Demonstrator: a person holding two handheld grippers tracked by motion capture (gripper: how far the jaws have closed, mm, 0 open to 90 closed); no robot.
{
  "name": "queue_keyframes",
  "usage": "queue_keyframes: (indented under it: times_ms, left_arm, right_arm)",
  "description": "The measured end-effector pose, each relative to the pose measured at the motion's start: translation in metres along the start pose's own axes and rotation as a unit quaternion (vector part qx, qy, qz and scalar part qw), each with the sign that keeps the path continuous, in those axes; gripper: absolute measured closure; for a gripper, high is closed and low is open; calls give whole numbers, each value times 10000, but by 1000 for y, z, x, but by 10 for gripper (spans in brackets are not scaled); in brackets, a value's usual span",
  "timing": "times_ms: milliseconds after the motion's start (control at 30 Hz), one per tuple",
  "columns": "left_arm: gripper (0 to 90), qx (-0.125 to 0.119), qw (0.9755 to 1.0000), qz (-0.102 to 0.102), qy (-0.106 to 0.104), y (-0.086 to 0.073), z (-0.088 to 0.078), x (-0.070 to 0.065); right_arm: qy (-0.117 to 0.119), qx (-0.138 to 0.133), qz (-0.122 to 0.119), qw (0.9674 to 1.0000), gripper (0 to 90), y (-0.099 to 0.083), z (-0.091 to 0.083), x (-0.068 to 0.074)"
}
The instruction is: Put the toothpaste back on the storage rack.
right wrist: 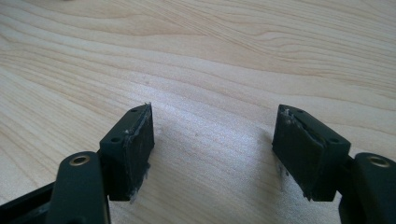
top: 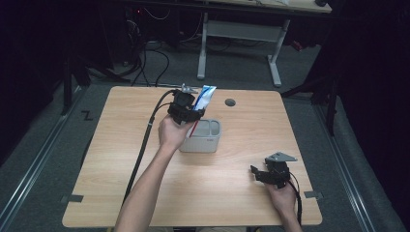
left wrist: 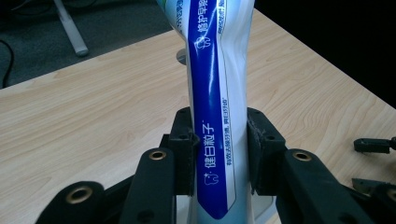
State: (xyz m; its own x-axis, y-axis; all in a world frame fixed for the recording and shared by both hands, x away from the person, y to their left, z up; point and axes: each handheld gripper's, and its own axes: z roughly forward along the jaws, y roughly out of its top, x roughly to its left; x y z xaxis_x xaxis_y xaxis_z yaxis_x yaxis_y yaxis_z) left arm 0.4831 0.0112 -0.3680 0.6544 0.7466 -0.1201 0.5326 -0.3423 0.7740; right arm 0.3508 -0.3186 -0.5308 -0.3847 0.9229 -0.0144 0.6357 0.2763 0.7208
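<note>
1. Dark room around a light wooden table [top: 145, 193]; a grey holder [top: 202, 137] with compartments stands near the table's middle, and a small round grommet [top: 230, 102] sits toward the far edge.
2. A tube [top: 204, 98] of toothpaste, blue and white, is in the air just above the far left part of the holder.
3. Its long axis is steep but tilted: in the high view the flat upper end leans up and a little to the right, away from the person; the lower end points down toward the holder.
4. The left gripper [top: 186, 110] clenches the tube; in the left gripper view both pads press its sides, and the tube [left wrist: 217, 116] rises between them.
5. The right gripper [top: 263, 173] is near the table's right front part, well apart from the holder. Its jaws stand wide apart, with bare wood between the pads [right wrist: 135, 149], gripping nothing.
</note>
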Motion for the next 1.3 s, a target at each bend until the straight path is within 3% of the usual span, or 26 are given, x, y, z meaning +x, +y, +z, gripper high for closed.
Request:
queue_keyframes:
  times_ms: [467,833,1300]
  left_arm:
    - [682,-232,9997,-58,23,16,24,-2]
    - [678,-315,9992,-221,67,16,38,1]
    - [672,-319,9992,-172,174,13,45,2]
  right_arm:
    - [-4,1,-7,10000,291,0,0,0]
    - [-3,2,-4,10000,292,0,0,0]
    - [-2,4,-8,10000,292,0,0,0]
